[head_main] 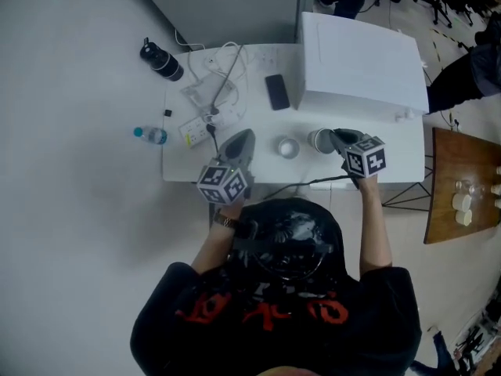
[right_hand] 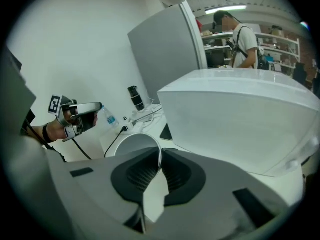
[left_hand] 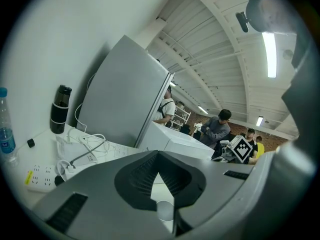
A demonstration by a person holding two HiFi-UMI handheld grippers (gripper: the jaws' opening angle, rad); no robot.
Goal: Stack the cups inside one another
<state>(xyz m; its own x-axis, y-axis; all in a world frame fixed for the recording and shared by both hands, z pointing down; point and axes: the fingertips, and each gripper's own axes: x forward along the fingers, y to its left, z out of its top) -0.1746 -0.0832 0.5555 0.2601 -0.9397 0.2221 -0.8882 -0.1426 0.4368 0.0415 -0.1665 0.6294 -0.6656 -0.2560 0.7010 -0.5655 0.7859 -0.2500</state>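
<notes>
right tool [right_hand: 160, 156] | angled down, pinching cup [right_hand: 129, 146] rim | left tool [head_main: 239, 144] | level

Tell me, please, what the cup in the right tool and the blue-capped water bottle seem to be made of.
Cup, pinched in the right tool: thin, pale grey-white with a soft sheen; the fine rim suggests plastic or thin metal, but I cannot tell which.
Water bottle: probably clear plastic; its body is see-through under the blue cap.
</notes>
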